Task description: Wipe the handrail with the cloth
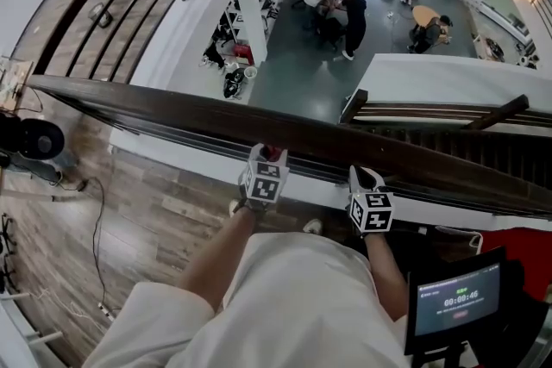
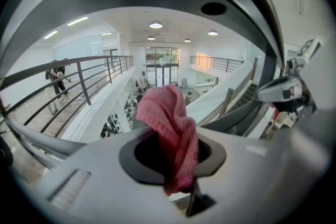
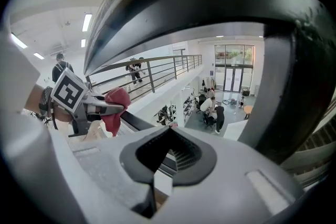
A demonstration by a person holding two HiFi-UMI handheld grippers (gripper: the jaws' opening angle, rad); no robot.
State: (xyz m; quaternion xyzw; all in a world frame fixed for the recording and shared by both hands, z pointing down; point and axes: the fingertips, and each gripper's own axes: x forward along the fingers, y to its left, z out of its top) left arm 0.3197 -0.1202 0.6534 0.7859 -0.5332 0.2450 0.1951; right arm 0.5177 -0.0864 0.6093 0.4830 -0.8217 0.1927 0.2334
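Left gripper (image 1: 269, 156) pinches a nubbly pink knitted cloth (image 2: 170, 128), seemingly against the dark wooden handrail (image 1: 172, 112); right gripper (image 1: 366, 177) jaws meet, empty.

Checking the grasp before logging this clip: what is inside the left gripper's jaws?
A bunched pink cloth, pinched by the left gripper and sticking up past its tips. The cloth covers the inner jaw faces, so how deep it sits is hidden.
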